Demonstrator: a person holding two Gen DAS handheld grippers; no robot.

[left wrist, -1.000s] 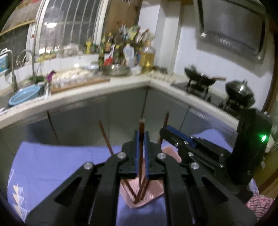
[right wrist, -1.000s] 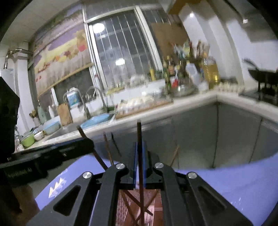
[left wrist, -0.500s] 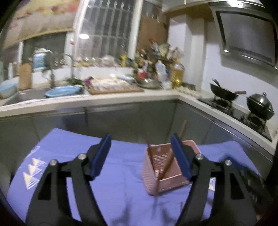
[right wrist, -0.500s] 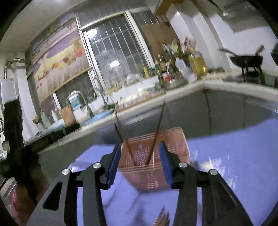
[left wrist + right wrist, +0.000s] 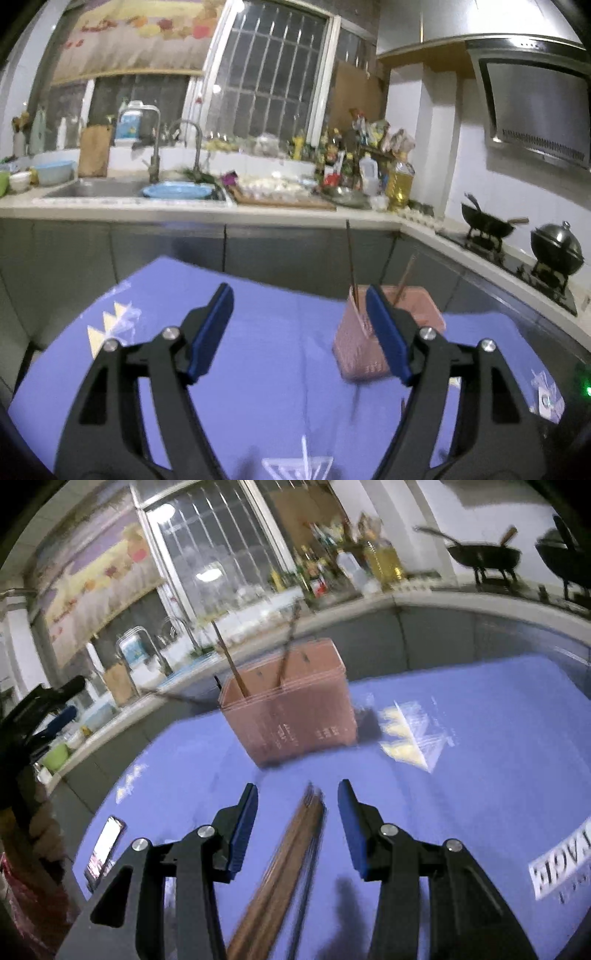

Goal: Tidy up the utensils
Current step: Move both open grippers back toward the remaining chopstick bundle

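On the blue-violet tablecloth (image 5: 266, 369) spread over the table, the left gripper (image 5: 299, 325) hangs with its blue-padded jaws set wide and opening, nothing between them but bare cloth. Just behind its right finger stands the pink perforated plastic utensil basket (image 5: 424, 310), upright, with thin brown wooden chopsticks (image 5: 351, 266) leaning out of its top. In the right wrist view, a phone with a lit screen (image 5: 105, 845) lies near the cloth's left edge. Farther right, the right gripper (image 5: 297, 805) is about half open; a blurred bundle of brown wooden chopsticks on the cloth (image 5: 291, 853) lies lengthwise in the gap, apart from both pads. Beyond it the same basket (image 5: 295, 716) stands upright. White printed lettering (image 5: 561, 864) marks the cloth at far right.
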